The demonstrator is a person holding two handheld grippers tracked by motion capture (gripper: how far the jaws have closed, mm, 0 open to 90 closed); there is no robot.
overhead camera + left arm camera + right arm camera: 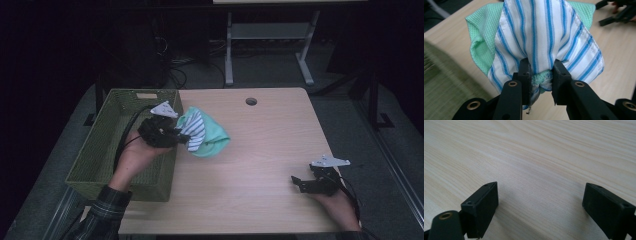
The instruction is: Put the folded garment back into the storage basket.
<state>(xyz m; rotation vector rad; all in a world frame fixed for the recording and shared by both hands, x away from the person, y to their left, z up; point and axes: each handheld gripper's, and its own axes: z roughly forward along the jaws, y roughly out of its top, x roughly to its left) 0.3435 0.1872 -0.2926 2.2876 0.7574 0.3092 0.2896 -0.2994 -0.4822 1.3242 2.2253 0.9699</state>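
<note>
The bundled cloths, a blue-striped white cloth point(544, 32) wrapped with a green cloth point(482, 32), are held by the left gripper point(176, 136) just beside the right wall of the green basket point(107, 150), above the table point(260, 165). The basket lies directly to the left of the bundle, so the coming move is judged to be a short carry leftward over the rim. The jaws of the left gripper are clamped on a gathered fold of both cloths, the rest hanging forward from them. The right gripper point(300, 182) is rested well apart near the table's right edge, its jaws spread wide and holding nothing.
</note>
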